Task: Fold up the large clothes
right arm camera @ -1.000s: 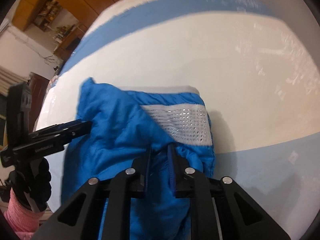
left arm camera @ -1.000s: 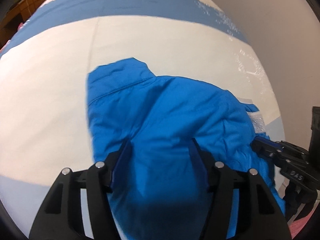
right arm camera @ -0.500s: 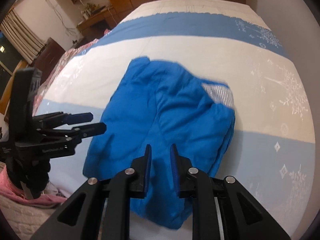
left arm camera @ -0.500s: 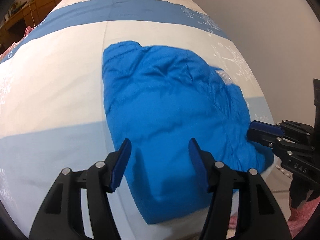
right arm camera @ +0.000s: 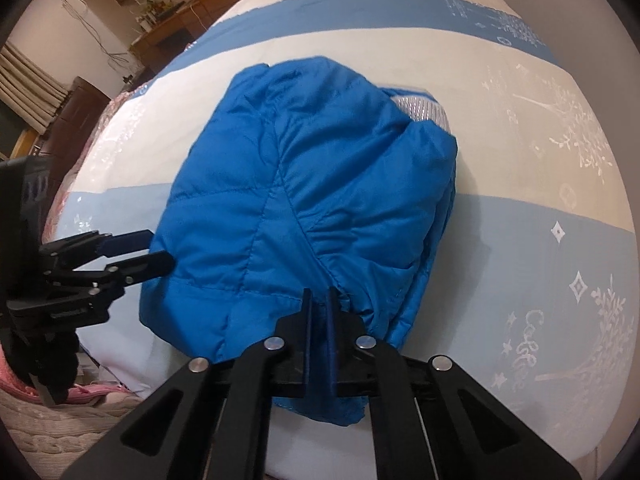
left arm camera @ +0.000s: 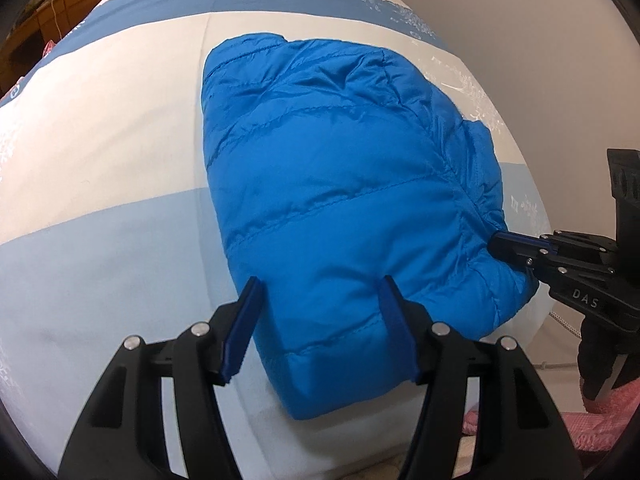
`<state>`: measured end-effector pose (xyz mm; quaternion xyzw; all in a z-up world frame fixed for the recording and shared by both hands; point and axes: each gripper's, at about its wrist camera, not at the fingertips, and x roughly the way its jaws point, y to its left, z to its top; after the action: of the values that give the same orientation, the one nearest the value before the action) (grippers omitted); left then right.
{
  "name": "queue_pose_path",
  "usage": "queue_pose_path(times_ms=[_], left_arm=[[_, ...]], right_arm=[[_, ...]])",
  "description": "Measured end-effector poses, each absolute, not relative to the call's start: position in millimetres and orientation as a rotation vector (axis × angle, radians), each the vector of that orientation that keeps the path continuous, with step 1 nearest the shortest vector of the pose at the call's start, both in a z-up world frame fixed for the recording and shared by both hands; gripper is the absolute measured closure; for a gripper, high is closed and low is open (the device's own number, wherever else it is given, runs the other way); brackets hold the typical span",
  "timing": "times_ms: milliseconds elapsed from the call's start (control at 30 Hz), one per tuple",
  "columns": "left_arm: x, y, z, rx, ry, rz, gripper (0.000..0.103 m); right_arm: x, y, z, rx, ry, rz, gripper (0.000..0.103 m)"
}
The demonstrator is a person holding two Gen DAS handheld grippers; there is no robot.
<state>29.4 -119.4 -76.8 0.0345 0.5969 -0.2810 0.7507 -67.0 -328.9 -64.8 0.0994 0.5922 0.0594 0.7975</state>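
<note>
Jacket point(left arm camera: 340, 184) folded in bundle near bed's point(left arm camera: 100, 140) front edge. Left claw point(left arm camera: 320, 320) open above jacket, gripping nothing. Right claw point(right arm camera: 319, 312) just closed, empty by look. Next: press bundle flat, square edges, avoid dragging off bed.

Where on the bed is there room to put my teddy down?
There is bare bedspread left of the blue jacket, and more on its other side, by the wall edge with the white tree print. The far end beyond the jacket is bare too. The near edge is crowded: the left gripper and right gripper hover there.
</note>
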Motion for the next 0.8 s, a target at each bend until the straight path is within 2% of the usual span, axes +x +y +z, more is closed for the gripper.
queue_pose_path(times_ms=[533,633,700,800], left_arm=[[29,-111,-110,0.034,1.362,-0.592,0.033],[35,-107,-97,-0.004,1.382,-0.588,0.040],[39,-103,-86,-0.022,1.362,-0.579,0.050],[51,-109,-64,-0.033,1.287,-0.587,0.051]], right_arm=[[-74,-338,-108,0.297,1.278,0.109,0.103],[-74,-342,-97,0.312,1.276,0.108,0.103],[-74,-347,-77,0.320,1.230,0.123,0.101],[-65,-354,-52,0.307,1.155,0.127,0.095]])
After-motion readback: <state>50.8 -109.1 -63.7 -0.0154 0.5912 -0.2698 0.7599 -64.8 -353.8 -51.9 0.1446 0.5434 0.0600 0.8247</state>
